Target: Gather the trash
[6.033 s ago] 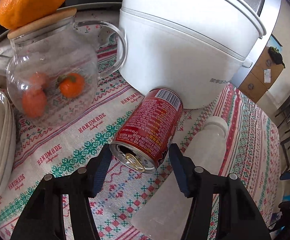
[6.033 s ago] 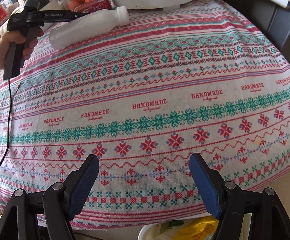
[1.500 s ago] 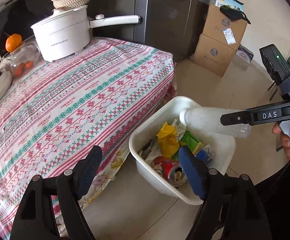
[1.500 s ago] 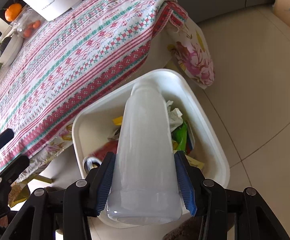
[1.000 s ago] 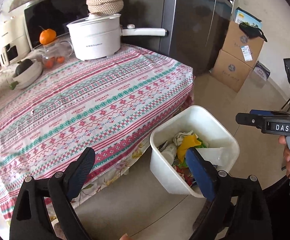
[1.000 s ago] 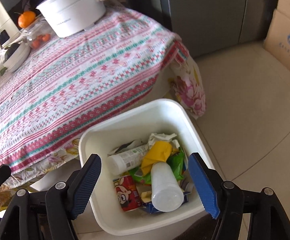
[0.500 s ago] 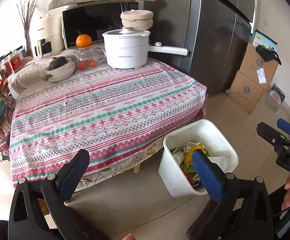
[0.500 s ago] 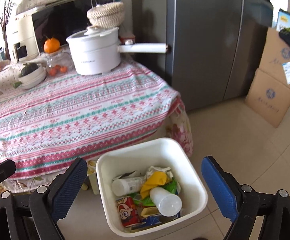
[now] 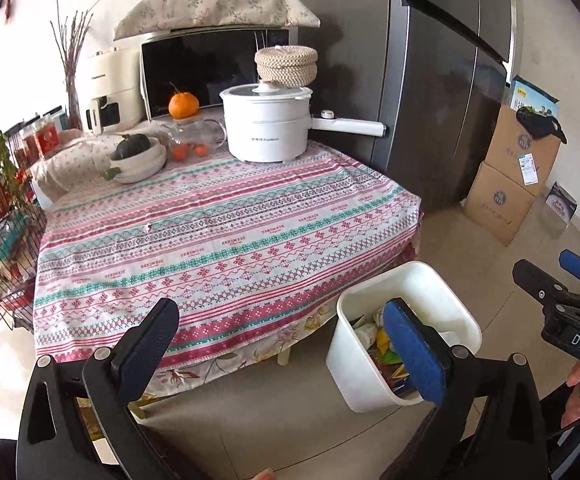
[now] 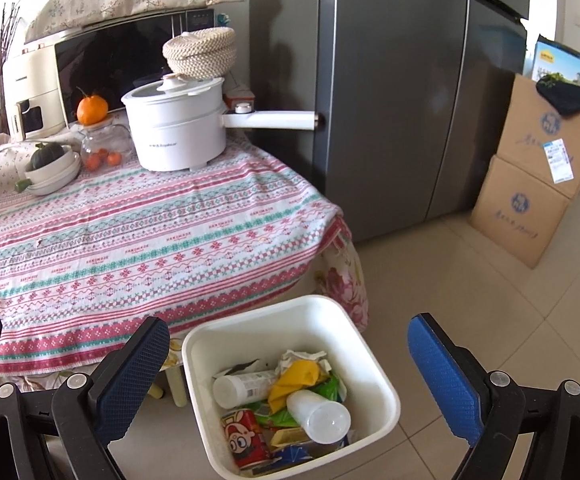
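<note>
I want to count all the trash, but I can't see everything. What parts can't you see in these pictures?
- Bottom of the white plastic bin: right wrist view, buried under the red can, two white bottles and wrappers.
- Bin contents, left wrist view: blocked by the left gripper's blue finger pad.
- Tiny white speck on the patterned tablecloth: too small to identify.
- Under the table: hidden by the cloth.
</note>
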{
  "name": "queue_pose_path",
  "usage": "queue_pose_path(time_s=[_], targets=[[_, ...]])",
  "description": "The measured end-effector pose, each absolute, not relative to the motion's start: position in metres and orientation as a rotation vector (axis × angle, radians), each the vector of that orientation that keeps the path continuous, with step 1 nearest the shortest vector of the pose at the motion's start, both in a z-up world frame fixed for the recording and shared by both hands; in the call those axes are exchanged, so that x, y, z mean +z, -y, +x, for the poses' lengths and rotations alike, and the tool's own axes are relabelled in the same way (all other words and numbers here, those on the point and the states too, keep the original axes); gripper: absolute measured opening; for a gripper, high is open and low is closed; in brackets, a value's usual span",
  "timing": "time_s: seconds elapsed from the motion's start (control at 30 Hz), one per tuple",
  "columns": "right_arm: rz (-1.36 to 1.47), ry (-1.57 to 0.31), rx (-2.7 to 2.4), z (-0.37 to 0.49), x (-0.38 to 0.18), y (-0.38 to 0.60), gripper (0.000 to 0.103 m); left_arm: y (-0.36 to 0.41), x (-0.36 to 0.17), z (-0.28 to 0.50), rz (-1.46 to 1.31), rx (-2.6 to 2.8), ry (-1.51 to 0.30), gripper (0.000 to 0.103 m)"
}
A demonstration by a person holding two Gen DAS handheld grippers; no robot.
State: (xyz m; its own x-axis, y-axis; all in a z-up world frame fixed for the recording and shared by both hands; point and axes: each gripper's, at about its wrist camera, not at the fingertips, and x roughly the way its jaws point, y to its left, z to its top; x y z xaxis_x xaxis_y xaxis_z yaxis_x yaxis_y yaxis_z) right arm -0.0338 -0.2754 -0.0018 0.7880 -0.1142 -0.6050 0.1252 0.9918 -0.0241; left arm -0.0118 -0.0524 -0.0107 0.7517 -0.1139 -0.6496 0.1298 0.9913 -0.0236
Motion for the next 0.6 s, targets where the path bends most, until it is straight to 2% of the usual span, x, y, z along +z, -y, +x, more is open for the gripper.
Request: queue_pose_path(time_s=[0.6], targets=[[0.021, -0.661, -0.116, -0.0308, -0.0045, 0.2762, 0.099, 0.0566, -0.015, -0.0107, 0.02, -0.165, -0.735, 0.103]])
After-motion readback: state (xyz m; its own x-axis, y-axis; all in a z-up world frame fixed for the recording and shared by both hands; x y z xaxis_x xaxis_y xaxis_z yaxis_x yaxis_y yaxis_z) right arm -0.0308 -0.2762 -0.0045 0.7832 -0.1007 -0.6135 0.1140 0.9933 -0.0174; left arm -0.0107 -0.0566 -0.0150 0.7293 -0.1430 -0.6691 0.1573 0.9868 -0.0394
